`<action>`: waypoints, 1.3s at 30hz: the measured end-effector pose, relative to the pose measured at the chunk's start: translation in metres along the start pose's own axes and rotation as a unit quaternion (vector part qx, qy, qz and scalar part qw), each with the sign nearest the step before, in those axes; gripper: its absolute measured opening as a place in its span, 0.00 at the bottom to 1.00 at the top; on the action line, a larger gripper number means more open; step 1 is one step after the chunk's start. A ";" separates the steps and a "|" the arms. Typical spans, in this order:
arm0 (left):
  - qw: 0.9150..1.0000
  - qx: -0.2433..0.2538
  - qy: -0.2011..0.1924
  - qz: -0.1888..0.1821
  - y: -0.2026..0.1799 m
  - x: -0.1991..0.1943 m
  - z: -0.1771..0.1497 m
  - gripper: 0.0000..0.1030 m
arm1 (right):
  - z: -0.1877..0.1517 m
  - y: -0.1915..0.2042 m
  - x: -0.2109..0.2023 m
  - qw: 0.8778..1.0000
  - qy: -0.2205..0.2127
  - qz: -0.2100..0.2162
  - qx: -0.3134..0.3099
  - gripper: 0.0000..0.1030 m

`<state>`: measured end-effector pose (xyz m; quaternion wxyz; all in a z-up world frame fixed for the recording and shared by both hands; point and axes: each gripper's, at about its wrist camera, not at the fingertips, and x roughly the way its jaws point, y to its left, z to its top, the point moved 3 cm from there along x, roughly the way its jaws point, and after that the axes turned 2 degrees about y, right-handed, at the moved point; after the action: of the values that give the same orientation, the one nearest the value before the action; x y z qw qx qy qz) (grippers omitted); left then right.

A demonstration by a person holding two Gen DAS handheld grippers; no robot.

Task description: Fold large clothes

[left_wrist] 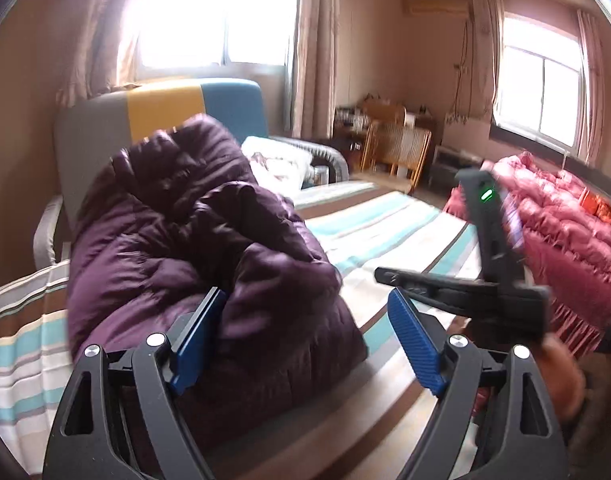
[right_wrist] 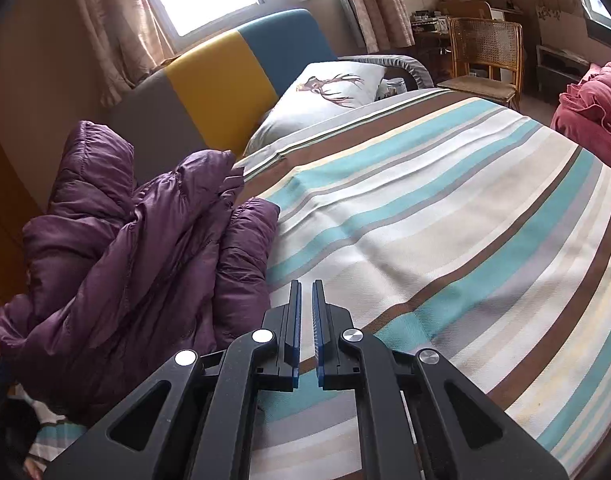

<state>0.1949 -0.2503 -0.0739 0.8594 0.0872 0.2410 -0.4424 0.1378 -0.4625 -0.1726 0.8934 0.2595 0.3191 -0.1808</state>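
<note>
A purple puffy down jacket [left_wrist: 193,232] lies bunched up on the striped bedspread [left_wrist: 377,220]. My left gripper [left_wrist: 309,312] is open, with its left finger [left_wrist: 203,320] pressed against the jacket's near fold and nothing gripped between the pads. In the right wrist view the jacket [right_wrist: 137,240] is heaped at the left side of the bed [right_wrist: 445,208]. My right gripper [right_wrist: 306,292] is shut and empty, just above the bedspread to the right of the jacket. The right gripper also shows in the left wrist view [left_wrist: 389,275].
A grey, yellow and blue headboard [right_wrist: 225,80] and a white deer-print pillow [right_wrist: 325,92] are at the bed's head. A red quilt [left_wrist: 565,232] lies at the right. A wicker chair [right_wrist: 485,60] and cluttered shelves stand by the far wall.
</note>
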 end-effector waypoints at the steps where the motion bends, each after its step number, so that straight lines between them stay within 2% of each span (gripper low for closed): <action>1: 1.000 -0.010 -0.015 -0.002 0.005 -0.013 0.001 0.80 | 0.000 0.001 -0.001 1.000 0.001 0.003 0.000 0.06; 5: 0.994 -0.075 -0.066 0.044 0.059 -0.056 0.004 0.81 | 0.008 0.009 -0.011 1.000 -0.010 0.021 -0.010 0.06; 7: 0.985 -0.123 -0.070 0.098 0.102 -0.059 0.003 0.80 | 0.013 0.015 -0.018 0.999 -0.017 0.033 -0.009 0.06; 9: 0.974 -0.170 -0.052 0.141 0.147 -0.050 -0.002 0.67 | 0.020 0.024 -0.026 0.998 -0.021 0.058 -0.007 0.06; 11: 0.960 -0.230 -0.017 0.156 0.188 -0.037 -0.016 0.41 | 0.026 0.037 -0.036 0.997 -0.030 0.074 -0.017 0.06; 13: 0.949 -0.281 0.020 0.143 0.212 -0.019 -0.031 0.38 | 0.033 0.054 -0.043 0.994 -0.034 0.097 -0.033 0.06; 14: 0.947 -0.293 0.038 0.126 0.216 -0.010 -0.035 0.37 | 0.037 0.066 -0.046 0.992 -0.033 0.111 -0.043 0.06; 16: 0.954 -0.273 0.061 0.106 0.210 0.007 -0.039 0.32 | 0.043 0.088 -0.048 0.989 -0.029 0.132 -0.060 0.06; 18: 0.967 -0.227 0.066 0.099 0.188 0.020 -0.033 0.15 | 0.048 0.111 -0.043 0.985 -0.012 0.154 -0.077 0.06; 19: 0.970 -0.214 0.068 0.093 0.180 0.025 -0.029 0.05 | 0.049 0.119 -0.038 0.984 -0.002 0.157 -0.084 0.06; 20: 0.972 -0.207 0.071 0.091 0.175 0.029 -0.025 0.00 | 0.050 0.127 -0.031 0.985 0.008 0.146 -0.096 0.06; 23: 0.974 -0.190 0.079 0.094 0.163 0.036 -0.018 0.00 | 0.048 0.131 -0.013 0.987 0.026 0.104 -0.122 0.06; 25: 0.976 -0.180 0.081 0.089 0.156 0.039 -0.015 0.00 | 0.042 0.119 -0.003 0.989 0.038 0.074 -0.125 0.06; 29: 0.985 -0.123 0.083 0.084 0.134 0.041 -0.008 0.00 | 0.021 0.075 0.019 0.993 0.073 0.046 -0.078 0.06; 32: 0.990 -0.082 0.087 0.075 0.107 0.047 -0.003 0.00 | -0.001 0.051 0.031 0.995 0.069 0.020 -0.073 0.06; 35: 0.992 -0.041 0.091 0.079 0.080 0.051 -0.005 0.00 | -0.011 0.038 0.039 0.996 0.063 0.022 -0.055 0.06; 38: 0.991 -0.057 0.093 0.082 0.080 0.049 -0.006 0.00 | -0.003 0.032 0.026 0.997 0.062 0.039 -0.034 0.06; 39: 0.991 -0.065 0.092 0.078 0.082 0.047 -0.007 0.00 | 0.002 0.031 0.015 0.998 0.049 0.039 -0.031 0.06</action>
<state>0.2816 -0.2332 -0.1083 0.8694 0.0903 0.3397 -0.3474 0.1647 -0.4417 -0.1700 0.8905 0.2527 0.3577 -0.1233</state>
